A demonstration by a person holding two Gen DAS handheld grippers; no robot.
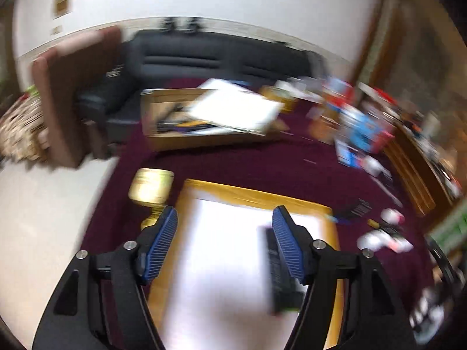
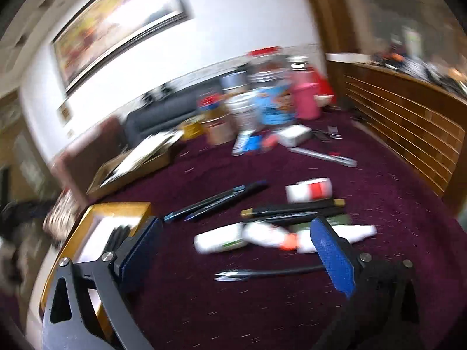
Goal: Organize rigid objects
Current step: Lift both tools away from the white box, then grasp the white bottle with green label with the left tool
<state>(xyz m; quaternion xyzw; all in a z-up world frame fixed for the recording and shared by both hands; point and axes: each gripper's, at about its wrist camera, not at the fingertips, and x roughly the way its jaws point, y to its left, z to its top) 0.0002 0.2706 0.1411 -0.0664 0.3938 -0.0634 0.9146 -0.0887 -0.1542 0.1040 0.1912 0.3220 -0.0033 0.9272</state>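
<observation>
Both grippers' fingers wide, left gripper point(image 1: 224, 221) over wooden tray point(image 1: 327, 213), right gripper point(image 2: 233, 230) over tweezers point(image 2: 262, 274)

No legible text in either view: motion blur smears the labels on the white bottles point(image 2: 221, 240) and the blue box point(image 2: 273, 106).

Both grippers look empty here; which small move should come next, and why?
Probably lower the right gripper, open and empty, onto the white bottle lying loose on the purple carpet between its fingers. The wooden tray beside it already holds dark items, so it seems the destination.
</observation>
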